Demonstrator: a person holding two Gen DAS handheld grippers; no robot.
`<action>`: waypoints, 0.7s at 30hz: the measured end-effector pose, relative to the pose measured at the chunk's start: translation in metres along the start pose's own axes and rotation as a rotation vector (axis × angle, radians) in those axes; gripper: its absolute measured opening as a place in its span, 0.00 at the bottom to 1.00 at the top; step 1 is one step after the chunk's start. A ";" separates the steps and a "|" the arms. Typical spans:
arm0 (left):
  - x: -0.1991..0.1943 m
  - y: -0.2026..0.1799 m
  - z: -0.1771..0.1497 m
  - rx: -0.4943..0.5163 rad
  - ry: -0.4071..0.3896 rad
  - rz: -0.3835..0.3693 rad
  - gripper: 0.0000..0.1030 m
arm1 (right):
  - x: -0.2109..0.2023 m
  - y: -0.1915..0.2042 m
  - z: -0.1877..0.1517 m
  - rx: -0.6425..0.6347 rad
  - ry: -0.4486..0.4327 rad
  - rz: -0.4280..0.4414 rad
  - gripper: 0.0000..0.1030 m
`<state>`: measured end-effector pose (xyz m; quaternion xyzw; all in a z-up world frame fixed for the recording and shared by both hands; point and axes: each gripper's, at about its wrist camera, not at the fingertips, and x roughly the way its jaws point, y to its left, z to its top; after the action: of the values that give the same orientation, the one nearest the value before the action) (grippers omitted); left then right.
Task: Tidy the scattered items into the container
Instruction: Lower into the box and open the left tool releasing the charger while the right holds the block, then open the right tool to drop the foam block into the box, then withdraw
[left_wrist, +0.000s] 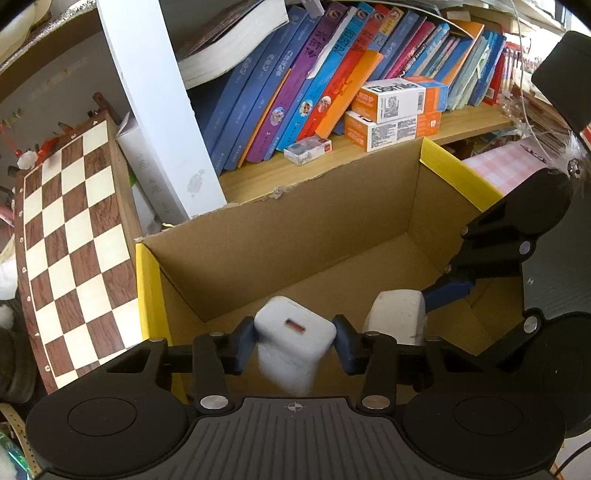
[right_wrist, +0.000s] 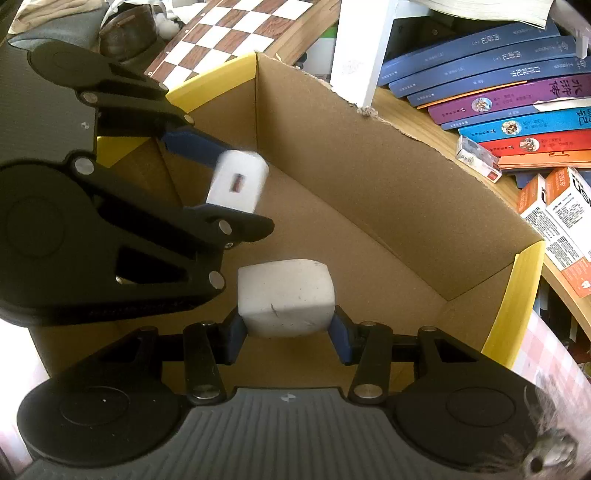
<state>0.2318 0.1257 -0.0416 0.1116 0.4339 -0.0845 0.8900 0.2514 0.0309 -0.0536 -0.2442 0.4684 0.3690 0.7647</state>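
An open cardboard box (left_wrist: 295, 236) with yellow-taped edges fills the middle of both views. My left gripper (left_wrist: 295, 341) is shut on a white USB charger (left_wrist: 295, 328), which hangs over the box's near edge with its port facing the camera. The right wrist view shows the same charger (right_wrist: 238, 181) up at the left, above the box floor. My right gripper (right_wrist: 286, 332) is shut on a scuffed white block (right_wrist: 286, 295) and holds it inside the box (right_wrist: 369, 166). In the left wrist view that block (left_wrist: 397, 317) sits just right of the charger, against one blue finger (left_wrist: 447, 293).
A chessboard (left_wrist: 74, 240) leans against the box's left side. A white upright panel (left_wrist: 159, 110) stands behind it. Books (left_wrist: 314, 85) and orange-and-white cartons (left_wrist: 395, 110) fill the wooden shelf behind the box. Pink checked cloth (left_wrist: 498, 166) lies to the right.
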 end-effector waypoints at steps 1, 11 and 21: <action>0.000 0.000 0.000 0.000 0.000 0.001 0.41 | 0.000 0.000 0.000 0.000 0.000 -0.001 0.44; -0.005 0.002 0.001 -0.016 -0.019 0.008 0.31 | -0.003 0.001 0.001 0.000 -0.001 -0.013 0.45; -0.044 0.001 -0.002 -0.046 -0.111 0.058 0.56 | -0.022 0.002 -0.003 0.007 -0.031 -0.032 0.57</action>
<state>0.2036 0.1293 -0.0079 0.0989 0.3824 -0.0546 0.9171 0.2418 0.0228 -0.0347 -0.2430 0.4536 0.3587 0.7788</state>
